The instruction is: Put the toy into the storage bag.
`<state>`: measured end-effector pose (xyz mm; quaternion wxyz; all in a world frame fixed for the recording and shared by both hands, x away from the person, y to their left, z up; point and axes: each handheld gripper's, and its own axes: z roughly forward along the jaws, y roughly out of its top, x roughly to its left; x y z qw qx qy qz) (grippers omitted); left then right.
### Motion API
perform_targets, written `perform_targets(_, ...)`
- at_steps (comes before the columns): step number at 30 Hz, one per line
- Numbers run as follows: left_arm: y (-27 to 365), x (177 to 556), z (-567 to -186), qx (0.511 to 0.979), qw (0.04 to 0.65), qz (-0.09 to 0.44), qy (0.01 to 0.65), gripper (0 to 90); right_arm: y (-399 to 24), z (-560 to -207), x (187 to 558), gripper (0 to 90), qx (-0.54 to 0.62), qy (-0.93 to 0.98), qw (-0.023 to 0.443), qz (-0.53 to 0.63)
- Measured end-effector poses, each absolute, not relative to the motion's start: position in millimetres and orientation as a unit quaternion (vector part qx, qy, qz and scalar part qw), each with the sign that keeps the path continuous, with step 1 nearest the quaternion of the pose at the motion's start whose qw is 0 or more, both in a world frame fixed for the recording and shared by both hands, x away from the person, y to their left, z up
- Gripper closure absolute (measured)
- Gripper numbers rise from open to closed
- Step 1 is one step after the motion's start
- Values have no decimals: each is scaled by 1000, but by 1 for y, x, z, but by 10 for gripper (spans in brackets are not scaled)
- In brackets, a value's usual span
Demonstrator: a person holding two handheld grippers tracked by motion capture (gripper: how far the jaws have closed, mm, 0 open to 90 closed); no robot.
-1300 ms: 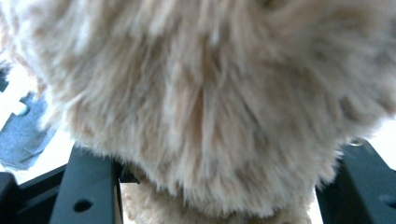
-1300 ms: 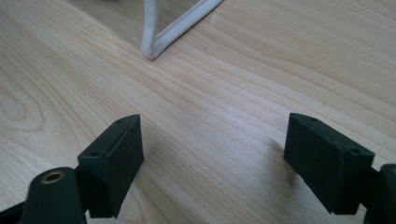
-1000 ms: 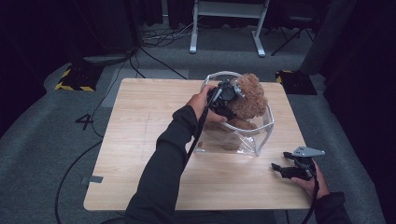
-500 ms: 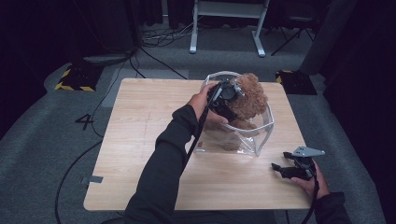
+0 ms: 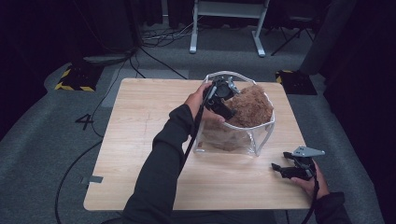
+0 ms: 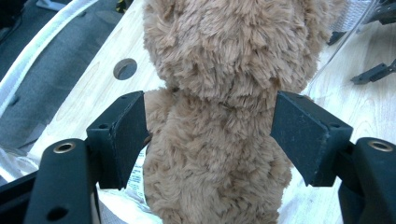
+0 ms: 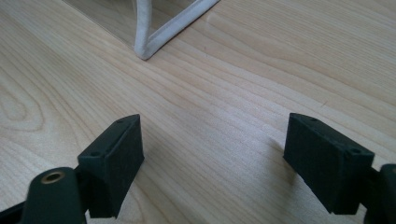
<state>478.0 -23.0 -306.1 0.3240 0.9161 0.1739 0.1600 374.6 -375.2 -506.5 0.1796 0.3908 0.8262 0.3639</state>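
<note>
1. The left gripper [image 5: 223, 99] is over the clear bag [image 5: 261, 140] near the far right part of the tabletop [image 5: 140, 140]. In the left gripper view its jaws are spread to either side of the brown plush toy [image 6: 219, 107]; the left jaw looks to be touching the fur, the right one just beside it, and I cannot tell whether they press.
2. The plush toy sits in the clear bag with its upper part above the white-trimmed rim. A white label [image 6: 136, 175] shows at its side near the left jaw.
3. The right gripper [image 5: 286, 169] is low at the near right edge of the tabletop, jaws spread wide with bare wood between them. A white-trimmed corner of the bag [image 7: 154, 39] lies ahead of it, apart from the jaws.
4. The tabletop is pale wood with a round hole [image 6: 125, 68] in it. It stands on grey carpet [image 5: 46, 140] in a dark room; black cables [image 5: 154, 46] trail over the floor, a white stand's legs [image 5: 224, 28] are beyond the far edge, and yellow-black striped blocks [image 5: 72, 84] lie to either side.
5. Since a second ago the left gripper has stayed at the toy, shifting only slightly; the right gripper has kept its place.
6. The left forearm, in a dark sleeve [image 5: 163, 158], reaches diagonally across the tabletop to the bag. The right hand [image 5: 308, 182] rests at the near right corner.
</note>
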Motion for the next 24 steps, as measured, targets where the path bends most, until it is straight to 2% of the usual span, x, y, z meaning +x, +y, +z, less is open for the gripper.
perform_targets(10,-21,475,-303,916,325,161,171,265,-375,-507,375,195,391,826,180,364)
perform_targets(24,-5,471,-298,894,366,171,195,187,-375,-506,375,195,391,826,180,364)
